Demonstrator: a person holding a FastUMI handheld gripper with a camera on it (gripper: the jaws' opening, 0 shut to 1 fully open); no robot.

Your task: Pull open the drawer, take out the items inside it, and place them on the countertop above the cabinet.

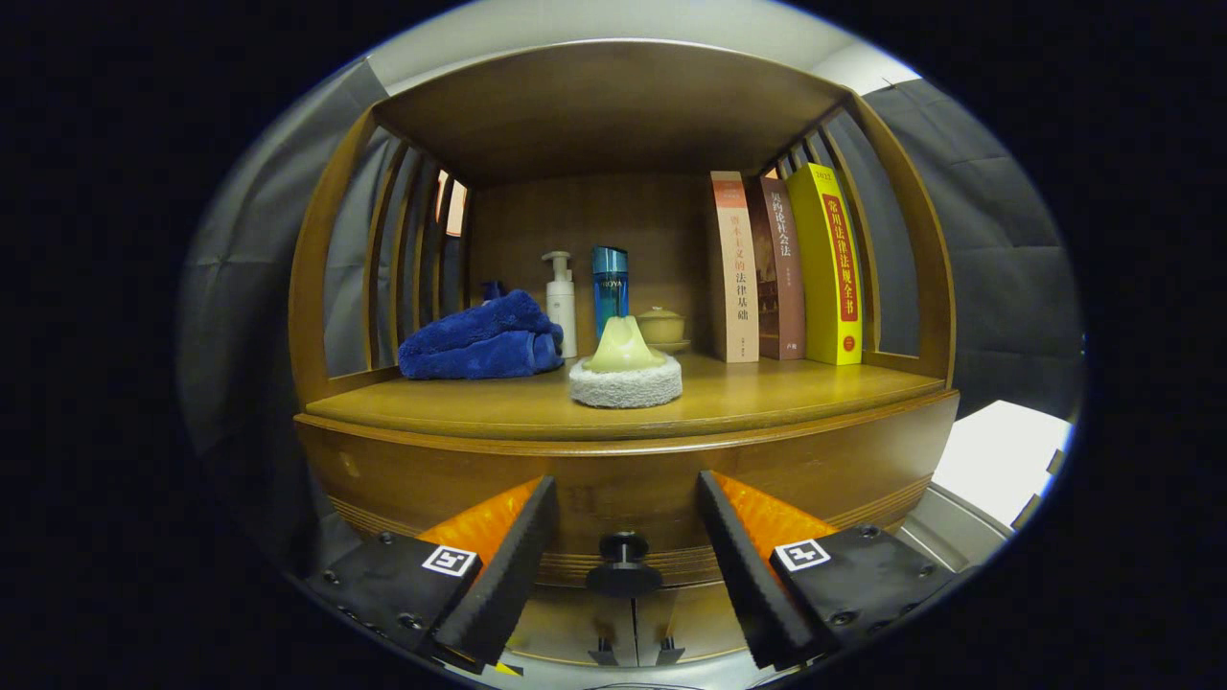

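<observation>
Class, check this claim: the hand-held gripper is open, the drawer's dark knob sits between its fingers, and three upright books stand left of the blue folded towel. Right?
Not quite. In the gripper view, the three upright books stand right of the blue folded towel. The hand-held gripper is open, with the dark knob between its fingers.

Three upright books, pump bottle, lidded yellow pot

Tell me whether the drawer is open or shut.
Shut. The drawer front sits flush under the countertop, no gap showing. Its knob sits between the open tool's fingers, ungripped.
</observation>
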